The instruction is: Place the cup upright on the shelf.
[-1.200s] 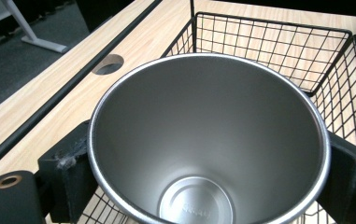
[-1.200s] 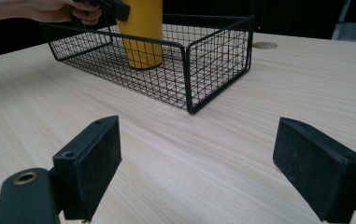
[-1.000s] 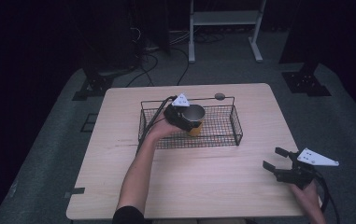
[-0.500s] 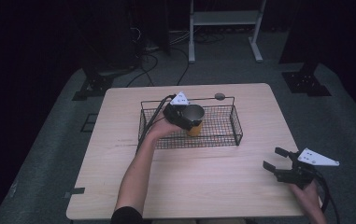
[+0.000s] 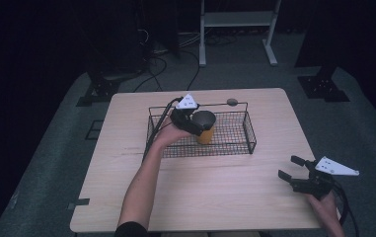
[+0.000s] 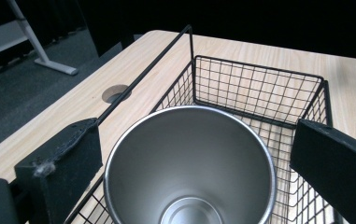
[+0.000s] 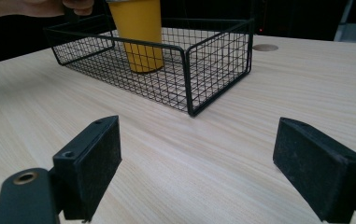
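One cup is the thing in hand here: a tall yellow cup with a bare steel inside [image 5: 205, 129], standing upright on the floor of the black wire basket [image 5: 247, 127], in the left half of it. In the right gripper view the yellow cup [image 7: 139, 35] stands on its base on the mesh, and the basket [image 7: 215, 60] rests flat on the light wooden table [image 5: 215, 182].

Around the cup is the left gripper [image 5: 195, 123], which reaches into the basket from the person's side. In the left gripper view its two black jaws stand on either side of the steel rim [image 6: 189, 158], with a visible gap between each jaw and the cup wall, so the tongs are spread wider than the cup and do not press it. I judge that the cup is set down in the basket and not held at this moment; whether it is being let go or is about to be taken, the pictures do not tell.

Well apart, near the right front corner of the table, the right gripper [image 5: 294, 170] hovers low over the wood. Its jaws are wide apart and hold nothing.

If the work is to place the cup in the basket, the placing looks done, and what is left is to lift the left gripper clear without tipping the cup.
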